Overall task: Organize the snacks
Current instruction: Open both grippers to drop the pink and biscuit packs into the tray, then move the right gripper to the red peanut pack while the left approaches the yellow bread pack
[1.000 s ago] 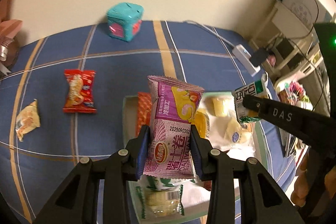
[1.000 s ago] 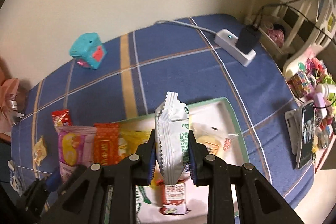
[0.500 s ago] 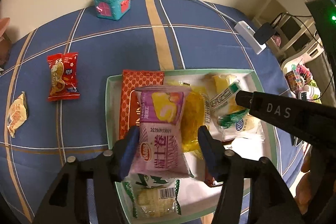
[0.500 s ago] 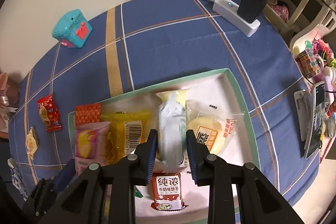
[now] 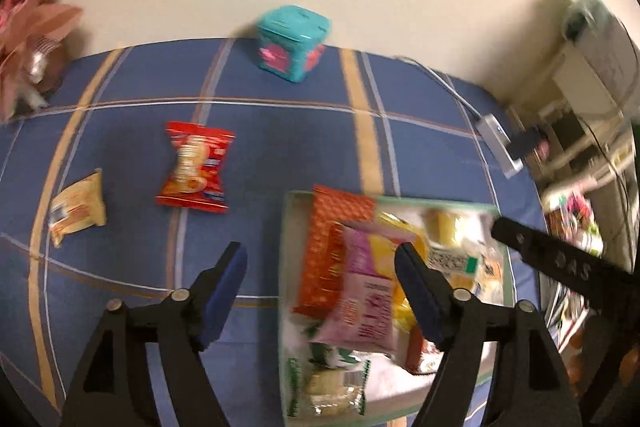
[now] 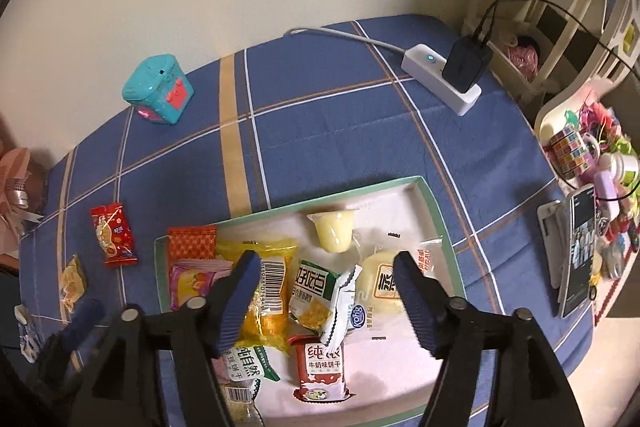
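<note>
Released since a second ago: both packets, then pinched upright in the claws, now lying in the shallow green-rimmed tray (image 6: 436,215) on the blue plaid cloth (image 6: 320,131). Left gripper (image 5: 320,279) spread wide with nothing between the blue pads, swung toward 9 o'clock so that its left finger hangs over bare cloth and its right finger over the tray. Pink-and-yellow foil roll packet (image 5: 366,291) flat in the tray's left part, overlapping the orange-red patterned packet (image 5: 334,239) at its 10 o'clock. Right gripper (image 6: 326,291) likewise wide apart, holding nothing, poised above the tray's middle. White-and-green biscuit packet (image 6: 316,287) flat between its fingers, a yellow barcoded bag (image 6: 268,291) at 9 o'clock, a round pale cake in clear wrap (image 6: 384,287) at 3 o'clock, a yellow jelly cup (image 6: 334,233) at 12 o'clock, a red-and-white milk biscuit packet (image 6: 322,371) at 6 o'clock. Outside the tray, at 9 to 10 o'clock on the cloth: a red candy-style packet (image 5: 196,167) and, farther left, a small yellow packet (image 5: 78,207). Teal toy box (image 5: 294,43) far off at 12 o'clock by the wall; white power strip (image 6: 440,79) at 2 o'clock.
</note>
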{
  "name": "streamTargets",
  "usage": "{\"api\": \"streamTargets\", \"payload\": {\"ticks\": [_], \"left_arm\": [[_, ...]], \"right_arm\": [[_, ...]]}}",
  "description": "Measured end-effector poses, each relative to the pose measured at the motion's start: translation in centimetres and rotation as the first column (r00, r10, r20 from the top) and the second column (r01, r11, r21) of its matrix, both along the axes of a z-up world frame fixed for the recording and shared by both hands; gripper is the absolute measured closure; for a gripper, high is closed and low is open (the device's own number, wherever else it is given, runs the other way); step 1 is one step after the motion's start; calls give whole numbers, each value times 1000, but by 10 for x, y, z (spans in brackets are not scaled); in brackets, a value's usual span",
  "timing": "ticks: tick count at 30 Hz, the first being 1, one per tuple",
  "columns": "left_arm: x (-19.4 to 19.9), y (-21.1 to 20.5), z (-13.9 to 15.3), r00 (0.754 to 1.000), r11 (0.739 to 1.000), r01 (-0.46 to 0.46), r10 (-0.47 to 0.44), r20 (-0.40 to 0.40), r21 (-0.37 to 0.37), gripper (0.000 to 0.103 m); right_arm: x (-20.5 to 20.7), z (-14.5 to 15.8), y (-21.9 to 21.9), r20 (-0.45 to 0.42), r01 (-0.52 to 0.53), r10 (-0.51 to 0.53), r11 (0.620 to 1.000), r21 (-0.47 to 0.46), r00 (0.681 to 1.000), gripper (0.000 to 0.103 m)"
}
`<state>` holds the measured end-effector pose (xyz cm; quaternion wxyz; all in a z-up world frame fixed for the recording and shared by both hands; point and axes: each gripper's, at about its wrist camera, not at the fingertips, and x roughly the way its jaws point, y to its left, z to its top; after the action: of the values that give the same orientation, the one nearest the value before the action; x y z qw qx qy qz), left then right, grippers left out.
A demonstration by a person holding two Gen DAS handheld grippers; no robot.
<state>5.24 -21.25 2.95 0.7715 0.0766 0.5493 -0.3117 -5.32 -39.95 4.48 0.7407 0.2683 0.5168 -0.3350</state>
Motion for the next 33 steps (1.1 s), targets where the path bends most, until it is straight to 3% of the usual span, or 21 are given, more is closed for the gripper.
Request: {"api": "streamTargets", "payload": {"ticks": [4, 7, 20, 22, 25, 33], "left_arm": [[15, 21, 0, 996, 996, -83, 83, 17, 11, 23], [22, 31, -2, 993, 993, -115, 114, 30, 17, 15], [34, 52, -3, 985, 986, -165, 164, 50, 11, 11], [37, 55, -3, 981, 983, -181, 179, 68, 20, 1], [43, 65, -3, 976, 979, -204, 203, 74, 15, 0], [72, 109, -8, 954, 956, -292, 290, 76, 22, 0]], "right_arm": [[3, -3, 4, -14, -10, 10, 1000, 1, 1000, 24], [6, -5, 8, -28, -21, 21, 1000, 2, 999, 20], [25, -2, 29, -32, -72, 71, 997, -9, 997, 20], [30, -1, 35, -29, -87, 86, 996, -12, 996, 17], [37, 0, 44, -32, -106, 105, 994, -24, 994, 3], [63, -1, 78, -5, -169, 169, 985, -38, 986, 3]]}}
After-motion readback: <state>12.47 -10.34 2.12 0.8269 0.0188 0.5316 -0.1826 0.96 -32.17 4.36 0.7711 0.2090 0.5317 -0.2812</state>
